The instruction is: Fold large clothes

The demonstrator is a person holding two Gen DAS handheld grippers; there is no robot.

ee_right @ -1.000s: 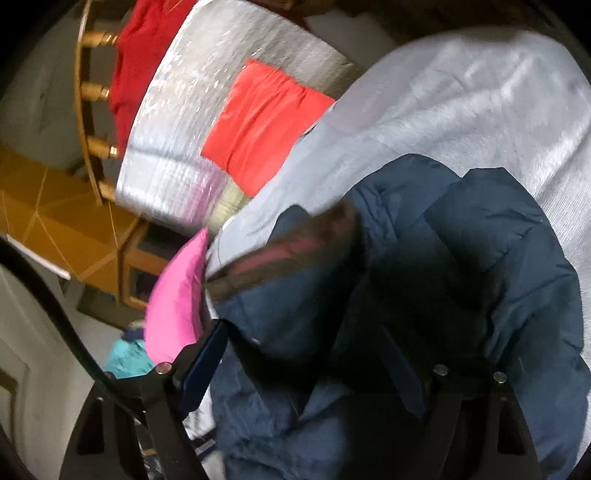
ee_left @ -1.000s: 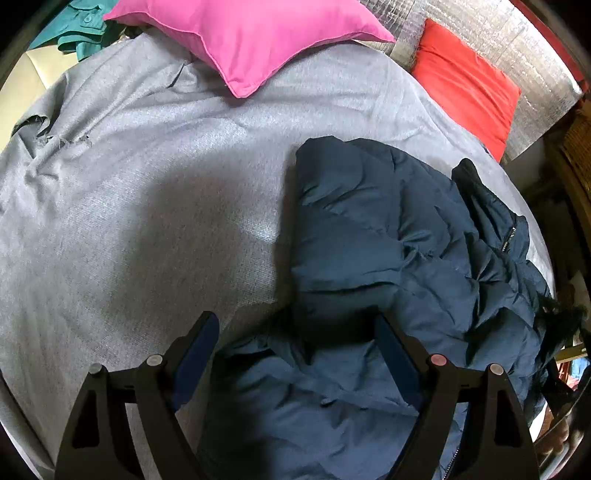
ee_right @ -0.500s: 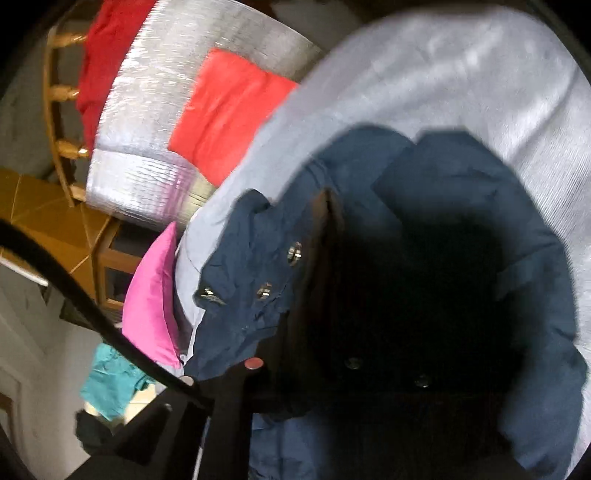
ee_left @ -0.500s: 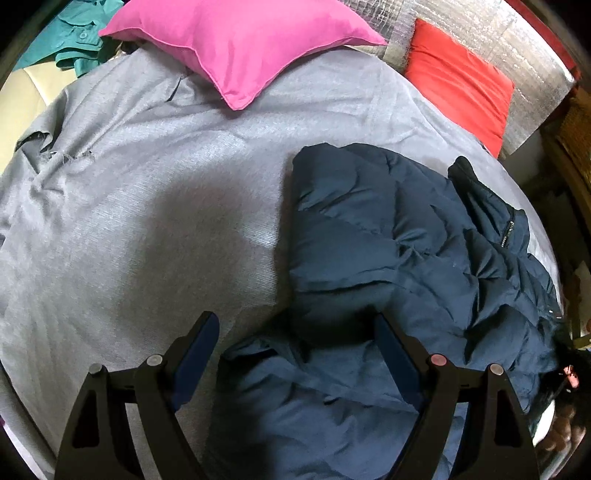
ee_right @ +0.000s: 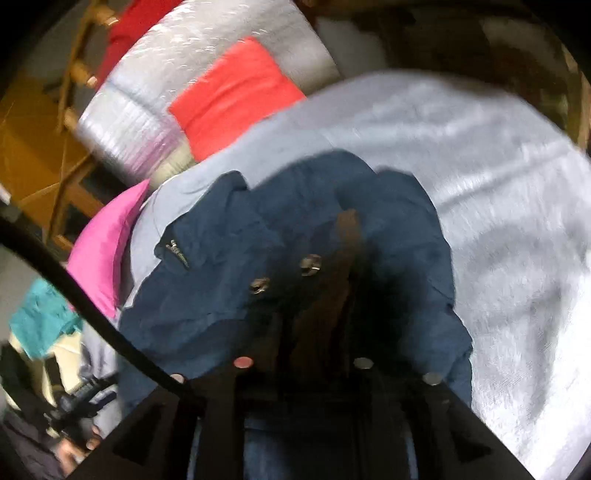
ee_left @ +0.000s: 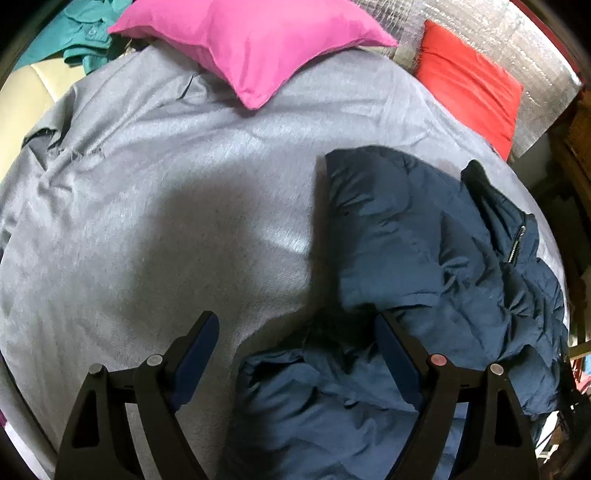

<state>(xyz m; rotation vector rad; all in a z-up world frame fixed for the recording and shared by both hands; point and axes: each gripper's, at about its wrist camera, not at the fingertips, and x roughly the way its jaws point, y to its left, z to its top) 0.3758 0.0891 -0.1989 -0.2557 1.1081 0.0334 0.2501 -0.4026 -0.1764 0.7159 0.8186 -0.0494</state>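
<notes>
A dark navy puffer jacket [ee_left: 424, 240] lies crumpled on the right half of a grey bed cover [ee_left: 147, 203]. My left gripper [ee_left: 295, 317] hovers open over the jacket's near edge, its right finger [ee_left: 391, 354] above the fabric and its left over bare cover. In the right wrist view my right gripper [ee_right: 306, 325] has the jacket [ee_right: 221, 258] bunched between its jaws near the snap-button edge [ee_right: 310, 262]. The jaws are opening slightly, and the thick fabric still fills the gap.
A pink cushion [ee_left: 251, 40] and a red cushion [ee_left: 472, 85] lie at the far end, against a silver foil mat [ee_left: 517, 37]. A teal garment [ee_left: 74, 33] sits at the far left corner. Wooden furniture [ee_right: 74, 74] stands beyond the bed. A hand [ee_right: 74, 446] shows at lower left.
My right gripper went from wide open to closed on the jacket's snap-button edge, then rolled and shifted with it. The left gripper stayed open in place.
</notes>
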